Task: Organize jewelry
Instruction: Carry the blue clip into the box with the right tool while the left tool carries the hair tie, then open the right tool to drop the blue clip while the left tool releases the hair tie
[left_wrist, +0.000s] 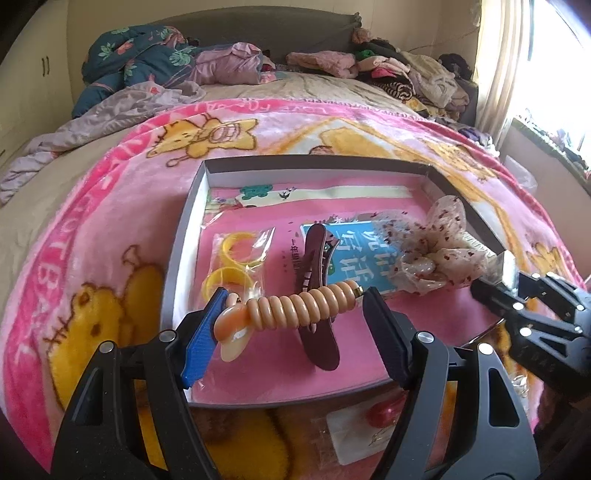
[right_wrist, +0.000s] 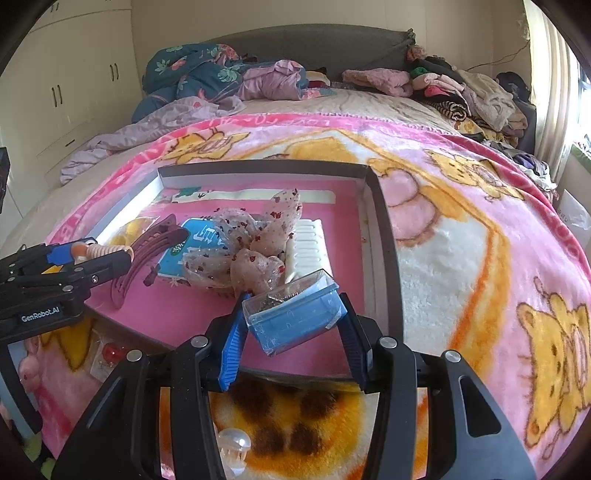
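Coil tie (left_wrist: 303, 306) seemingly spanning left jaws.

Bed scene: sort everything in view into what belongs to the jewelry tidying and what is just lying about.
Part of the job:
- tray
- coil hair tie in left gripper
- small blue box in right gripper
- brown hair claw
- floral bow
- yellow rings in a bag
- white comb

Just lying about:
- pink blanket
- clothes pile
- blue quilt
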